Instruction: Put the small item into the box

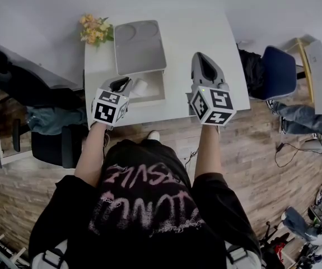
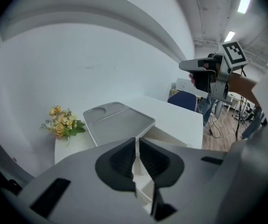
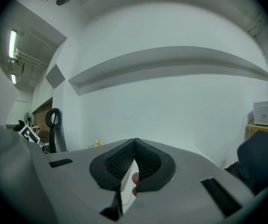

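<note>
Where the white rectangular table [image 1: 189, 35] meets the wall at its far left corner, a bunch of yellow and orange flowers [image 1: 95, 29] rests on the surface. Just right of the flowers stands the open white box [image 1: 159, 92], with its grey moulded lid [image 1: 139, 46] lying open behind it. The left gripper [image 1: 121, 85] is over the left edge of the box and points down into it. Its jaws are almost together, with only a thin slit between them, and they grip nothing. The small white item [image 1: 141, 87] lies inside the box, just beside that gripper's tip; its form is too small to tell. The right gripper [image 1: 201, 58] is over bare table right of the box, roughly level, jaws closed tip to tip and empty. A blue upholstered chair [image 1: 278, 72] stands beyond the table's right edge.
</note>
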{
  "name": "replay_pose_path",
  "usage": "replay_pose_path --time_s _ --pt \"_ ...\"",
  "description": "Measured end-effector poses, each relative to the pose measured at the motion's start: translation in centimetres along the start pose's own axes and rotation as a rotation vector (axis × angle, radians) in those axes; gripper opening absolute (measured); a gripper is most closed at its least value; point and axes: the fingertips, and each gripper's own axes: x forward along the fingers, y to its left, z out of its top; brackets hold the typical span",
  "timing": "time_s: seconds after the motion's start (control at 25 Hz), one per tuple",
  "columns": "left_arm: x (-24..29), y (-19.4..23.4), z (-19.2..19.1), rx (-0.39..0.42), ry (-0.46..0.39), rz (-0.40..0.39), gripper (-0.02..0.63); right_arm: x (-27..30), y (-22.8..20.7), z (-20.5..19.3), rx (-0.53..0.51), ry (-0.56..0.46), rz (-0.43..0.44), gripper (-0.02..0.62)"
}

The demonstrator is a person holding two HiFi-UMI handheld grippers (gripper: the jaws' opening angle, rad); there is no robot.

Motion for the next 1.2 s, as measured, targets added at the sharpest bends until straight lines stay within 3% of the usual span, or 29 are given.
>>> replay_pose_path --time_s 0.52,1.2 --pt "-1.8 1.4 4.3 -0.008 -0.124 0.044 0.005 0.1 0.6 1.1 -0.014 -0.014 0.004 0.01" --pt "-6.5 3.1 13.1 0.065 -0.313 0.136 0.003 -0.3 0.5 2.8 -0.041 -0.025 -0.006 0.009"
